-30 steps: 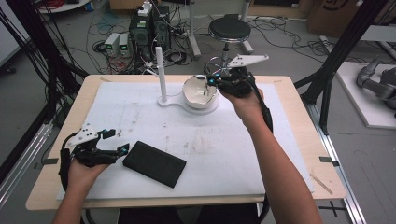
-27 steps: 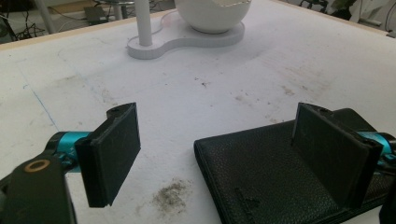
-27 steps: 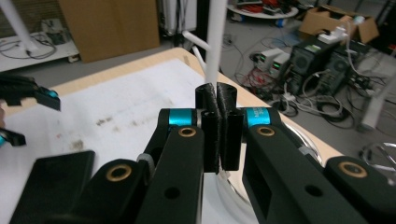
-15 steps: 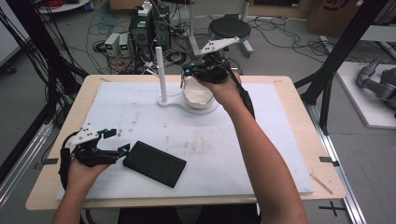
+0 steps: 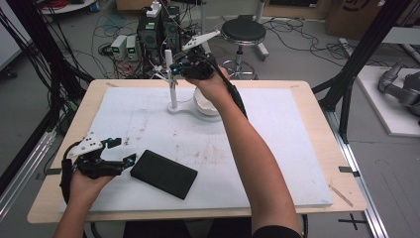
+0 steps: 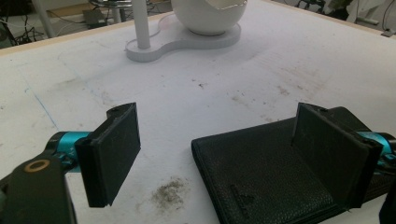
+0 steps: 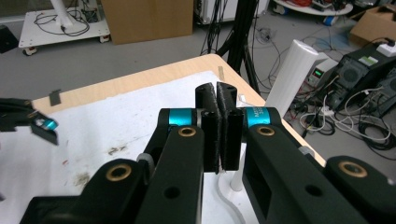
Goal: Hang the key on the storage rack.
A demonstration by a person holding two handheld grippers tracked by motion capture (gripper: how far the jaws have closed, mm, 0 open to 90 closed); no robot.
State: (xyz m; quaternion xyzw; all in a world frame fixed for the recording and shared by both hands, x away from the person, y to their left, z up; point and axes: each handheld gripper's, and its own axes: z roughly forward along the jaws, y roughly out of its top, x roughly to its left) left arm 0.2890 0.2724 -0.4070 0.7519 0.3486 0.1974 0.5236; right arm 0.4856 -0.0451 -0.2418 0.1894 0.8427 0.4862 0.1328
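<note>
A black leather wallet lies flat on the white mat near the front left. My left gripper is open at the wallet's left end; its right jaw is over the wallet's corner and its left jaw over bare mat. A white stand at the back holds an upright post and a white bowl. My right gripper hovers by the top of the post, shut, with the pads pressed together and nothing seen between them.
The white mat covers most of the wooden table. Behind the table a stool and electronics boxes with cables stand on the floor. Black frame struts rise at the right. The left gripper appears far off in the right gripper view.
My right gripper has moved left from above the bowl to the top of the post. The left gripper and the wallet have stayed in place.
</note>
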